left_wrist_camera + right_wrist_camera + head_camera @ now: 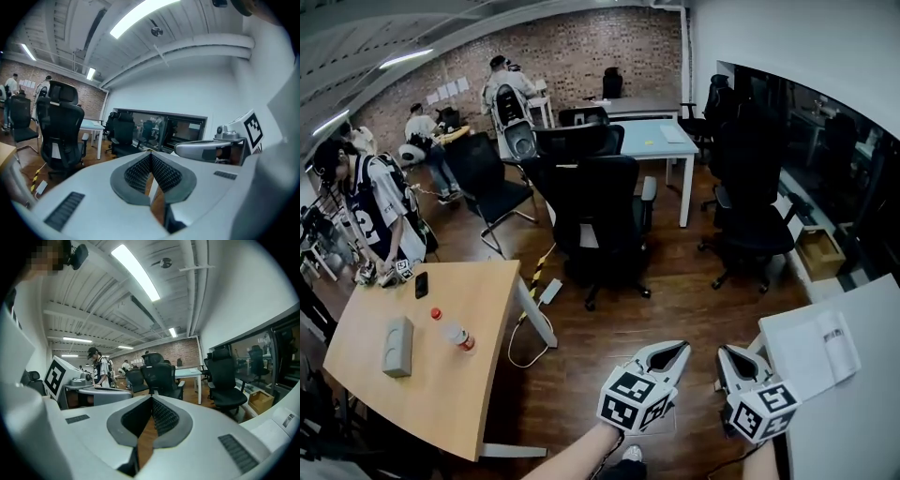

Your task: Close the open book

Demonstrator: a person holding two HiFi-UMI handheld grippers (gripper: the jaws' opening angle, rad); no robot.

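The open book (814, 352) lies flat with its white pages up on the white table (862, 422) at the lower right of the head view. Both grippers hang over the wooden floor just left of that table, side by side and pointing away from me. My left gripper (680, 349) is shut with nothing in it; its ribbed pads (140, 171) meet at the tip. Between it and the table's edge my right gripper (724, 352) is also shut and holds nothing, its pads (164, 416) touching. Neither gripper touches the book.
A wooden table (366, 375) at the left carries a bottle (457, 335), a phone (421, 284) and a grey box (397, 346); a person (380, 216) stands at its far end. Black office chairs (595, 220) and a light blue desk (652, 139) stand ahead.
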